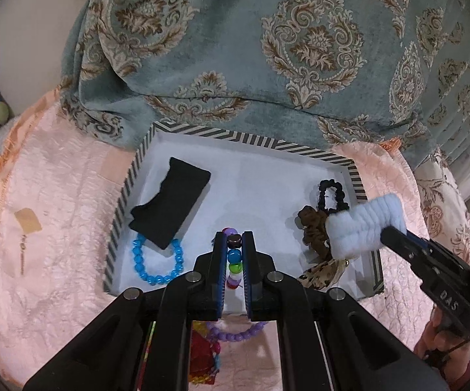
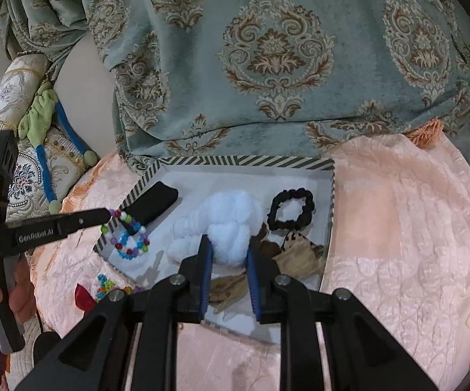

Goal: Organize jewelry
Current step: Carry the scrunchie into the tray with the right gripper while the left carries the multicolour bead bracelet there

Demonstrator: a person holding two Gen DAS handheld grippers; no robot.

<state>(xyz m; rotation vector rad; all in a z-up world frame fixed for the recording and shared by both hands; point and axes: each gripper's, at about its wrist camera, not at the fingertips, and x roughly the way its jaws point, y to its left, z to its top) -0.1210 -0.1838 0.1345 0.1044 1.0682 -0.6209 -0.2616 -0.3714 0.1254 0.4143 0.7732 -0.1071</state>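
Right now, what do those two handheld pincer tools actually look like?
Both are matte black plastic with silver round bolts and blue pads lining the fingers. The left gripper reads "GenRobot.AI" on its side; the right gripper shows "DAS". Bare hands grip the handles.

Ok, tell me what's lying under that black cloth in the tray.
The blue bead bracelet pokes out from under the black cloth; its far part is covered. Anything else beneath is hidden.
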